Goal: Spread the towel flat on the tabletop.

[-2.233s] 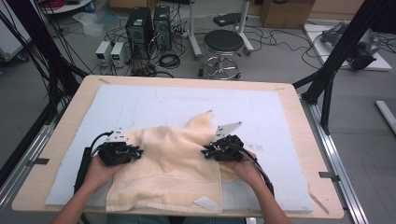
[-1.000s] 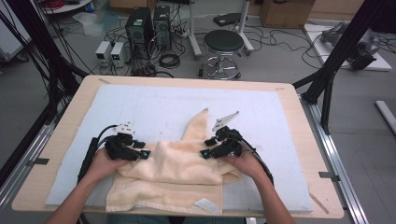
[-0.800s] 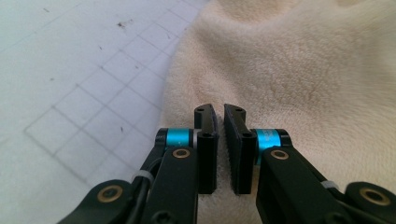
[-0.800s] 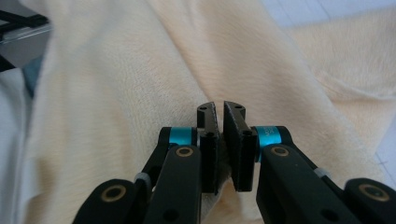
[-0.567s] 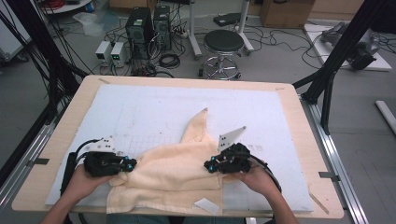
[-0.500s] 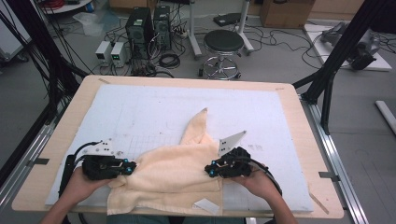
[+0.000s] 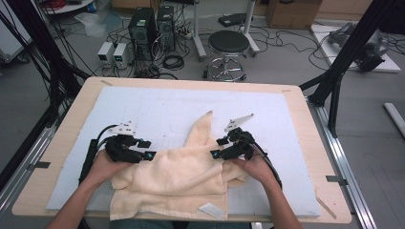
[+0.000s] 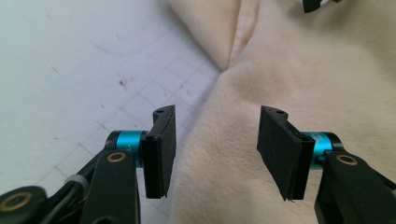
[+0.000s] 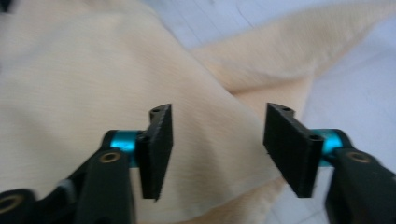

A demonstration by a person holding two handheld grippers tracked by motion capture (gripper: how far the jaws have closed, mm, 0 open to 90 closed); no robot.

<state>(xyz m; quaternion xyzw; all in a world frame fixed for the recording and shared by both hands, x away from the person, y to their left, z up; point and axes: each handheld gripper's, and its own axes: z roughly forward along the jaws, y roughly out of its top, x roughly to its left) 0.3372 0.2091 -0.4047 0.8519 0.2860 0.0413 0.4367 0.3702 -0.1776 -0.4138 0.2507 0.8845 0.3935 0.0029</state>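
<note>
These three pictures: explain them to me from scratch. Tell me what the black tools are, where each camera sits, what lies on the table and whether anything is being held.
A person sits at a table and holds a tool in each hand. The left hand-held gripper and the right hand-held gripper are each a two-jaw clamp with its own small camera.

The wide picture comes from a fixed camera above the person, looking forward and down. The two close-ups look along each tool's black jaws.

On the table lies a pale blue mat, and on it a rumpled cream towel with one corner pointing away from the person.

Nothing is held. In both close-ups the jaws stand apart, having just been opening, with the towel lying under them and the pads not pressing on it. The right one's pads stand likewise over the cloth's edge.
</note>
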